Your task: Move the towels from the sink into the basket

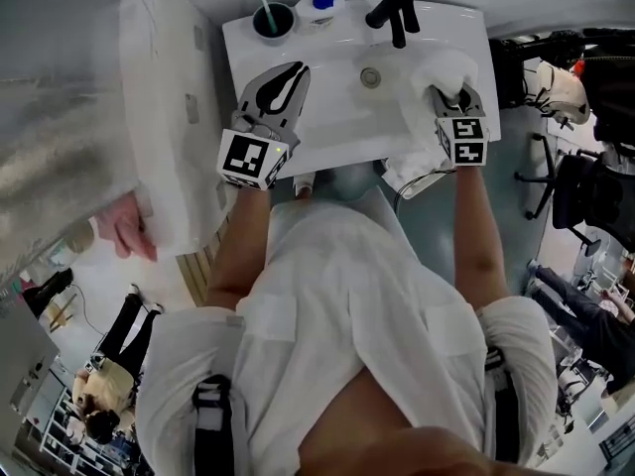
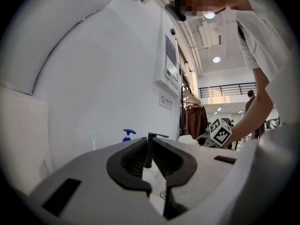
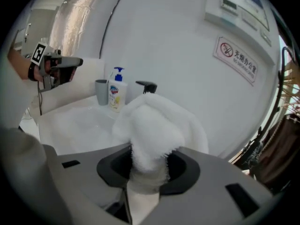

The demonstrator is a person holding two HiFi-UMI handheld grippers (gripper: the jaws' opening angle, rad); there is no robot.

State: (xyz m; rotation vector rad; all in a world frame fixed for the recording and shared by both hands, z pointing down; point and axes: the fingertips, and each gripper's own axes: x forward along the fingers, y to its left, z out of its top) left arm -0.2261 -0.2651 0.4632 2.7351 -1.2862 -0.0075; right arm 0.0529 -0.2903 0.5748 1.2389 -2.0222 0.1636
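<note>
A white towel (image 1: 444, 70) lies bunched on the right side of the white sink (image 1: 327, 117). My right gripper (image 1: 448, 95) is shut on it. In the right gripper view the towel (image 3: 152, 125) bulges up between the jaws of the right gripper (image 3: 150, 168), and the pads press on its lower fold. More white cloth (image 1: 412, 170) hangs at the sink's front right edge, below that gripper. My left gripper (image 1: 296, 70) hovers over the sink's left half with its jaws drawn together and nothing in them, as the left gripper view (image 2: 149, 146) also shows. I cannot pick out a basket.
A black faucet (image 1: 392, 13), a dark cup with a toothbrush (image 1: 273, 18) and a blue-capped soap bottle (image 1: 322, 3) line the sink's back edge. A tall white box-like unit (image 1: 164, 117) stands left of the sink. Office chairs (image 1: 580, 181) and people fill the floor at right.
</note>
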